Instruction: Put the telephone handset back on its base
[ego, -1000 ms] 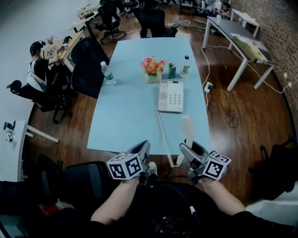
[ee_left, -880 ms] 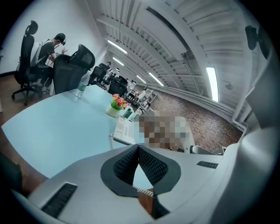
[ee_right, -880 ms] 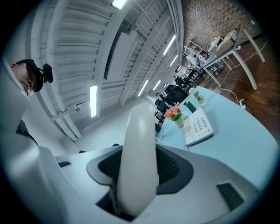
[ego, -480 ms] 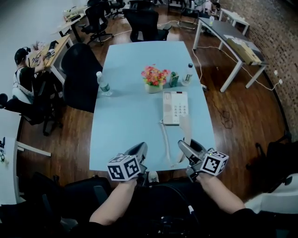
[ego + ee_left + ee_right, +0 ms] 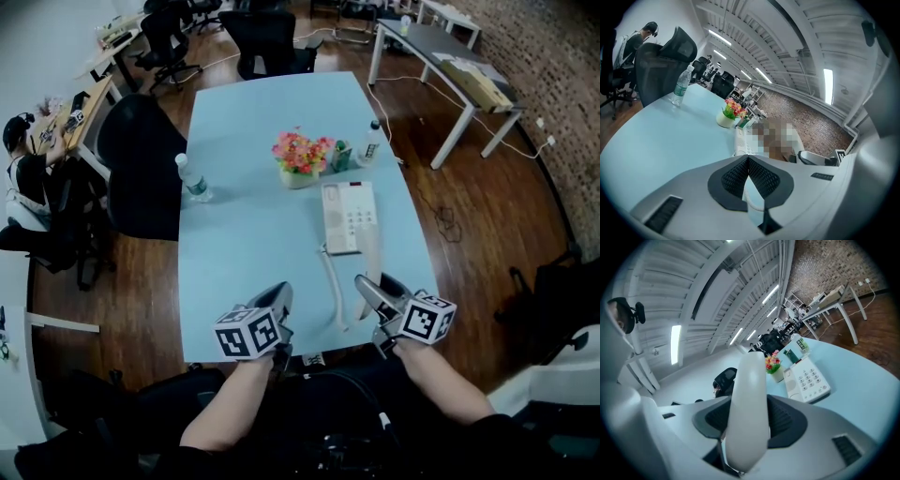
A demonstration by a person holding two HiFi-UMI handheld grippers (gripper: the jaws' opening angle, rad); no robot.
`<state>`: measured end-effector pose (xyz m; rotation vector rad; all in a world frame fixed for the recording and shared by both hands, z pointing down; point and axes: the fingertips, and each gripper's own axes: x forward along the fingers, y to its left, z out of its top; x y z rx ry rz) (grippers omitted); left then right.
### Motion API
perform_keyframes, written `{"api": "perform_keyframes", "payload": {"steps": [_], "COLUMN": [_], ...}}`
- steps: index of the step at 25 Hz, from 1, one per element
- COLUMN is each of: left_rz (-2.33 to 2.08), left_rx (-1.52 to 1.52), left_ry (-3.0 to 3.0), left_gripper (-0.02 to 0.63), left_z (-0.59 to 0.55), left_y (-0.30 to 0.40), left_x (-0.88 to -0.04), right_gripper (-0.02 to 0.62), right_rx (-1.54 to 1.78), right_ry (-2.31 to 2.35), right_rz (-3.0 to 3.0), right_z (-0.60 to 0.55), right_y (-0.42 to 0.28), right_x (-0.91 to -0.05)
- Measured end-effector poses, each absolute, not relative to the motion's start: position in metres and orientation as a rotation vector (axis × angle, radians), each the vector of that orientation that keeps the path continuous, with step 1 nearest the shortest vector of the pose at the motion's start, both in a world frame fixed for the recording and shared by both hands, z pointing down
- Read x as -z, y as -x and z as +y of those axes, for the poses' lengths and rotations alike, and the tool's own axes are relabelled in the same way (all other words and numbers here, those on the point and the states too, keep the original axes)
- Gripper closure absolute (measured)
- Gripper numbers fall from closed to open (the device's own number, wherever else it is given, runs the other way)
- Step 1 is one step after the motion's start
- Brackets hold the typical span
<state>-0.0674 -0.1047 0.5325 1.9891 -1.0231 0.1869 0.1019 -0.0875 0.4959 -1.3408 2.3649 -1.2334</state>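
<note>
The white telephone base [image 5: 347, 217] lies on the light blue table [image 5: 244, 244], keypad up, right of centre. Its white handset [image 5: 373, 255] is clamped between the jaws of my right gripper [image 5: 371, 285] and points at the base's near right corner. In the right gripper view the handset [image 5: 750, 380] fills the gap between the pads, with the base [image 5: 806, 378] ahead to the right. A coiled cord [image 5: 330, 286] runs from the base toward the table's near edge. My left gripper [image 5: 281, 291] hovers shut and empty over the near edge, left of the cord.
A pot of flowers [image 5: 298, 155], a small green bottle [image 5: 339, 156] and a white bottle [image 5: 370, 142] stand just behind the base. A water bottle [image 5: 190, 178] is near the left edge. Black chairs [image 5: 141, 159] flank the table; a person [image 5: 23, 169] sits at far left.
Both grippers have come forward from beyond the table's near edge to over it. The handset, still held, is now closer to the base. The head view has shifted.
</note>
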Motion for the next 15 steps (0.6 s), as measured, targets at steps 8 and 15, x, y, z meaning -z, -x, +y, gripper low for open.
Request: {"api": "perform_keyframes", "payload": {"steps": [8,15], "left_rz": [-1.095,-1.089], "left_rx": [-0.175,-0.200], "left_ry": [-1.976,-1.989], "left_gripper": [0.607,0.607], "left_z": [-0.127,-0.149], "left_y": [0.075,0.083], "left_x": [-0.534,-0.538], "right_gripper": [0.359,0.359], "right_rx": [1.288,1.330], "right_ry": [1.371,1.482], "right_rz": [2.329,2.304], "right_z": [-0.119,-0.165], "right_y": [-0.109,-0.106], "right_x": [-0.512,-0.538]}}
